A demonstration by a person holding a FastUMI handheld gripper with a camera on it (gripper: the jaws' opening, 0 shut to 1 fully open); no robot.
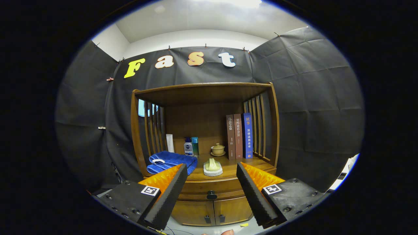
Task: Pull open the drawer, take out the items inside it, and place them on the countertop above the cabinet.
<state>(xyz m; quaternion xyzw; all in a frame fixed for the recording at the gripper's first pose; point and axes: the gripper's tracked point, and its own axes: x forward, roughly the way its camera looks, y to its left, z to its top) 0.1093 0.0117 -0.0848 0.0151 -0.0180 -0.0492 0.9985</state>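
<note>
The gripper (211, 178) is spread wide and holds nothing. Beyond its fingers, the wooden cabinet's curved drawer (209, 189) sits shut beneath the countertop (228, 167), a dark knob (211, 195) at its centre.

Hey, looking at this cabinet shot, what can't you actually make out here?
- Drawer contents, gripper view: the drawer is closed, so its front hides what's inside.
- Blue towel: its near corner is covered by one finger of the open gripper.
- Lower cabinet doors: their outer sides are hidden behind both fingers.
- Small bottles at the back of the countertop: too small to identify.
</note>
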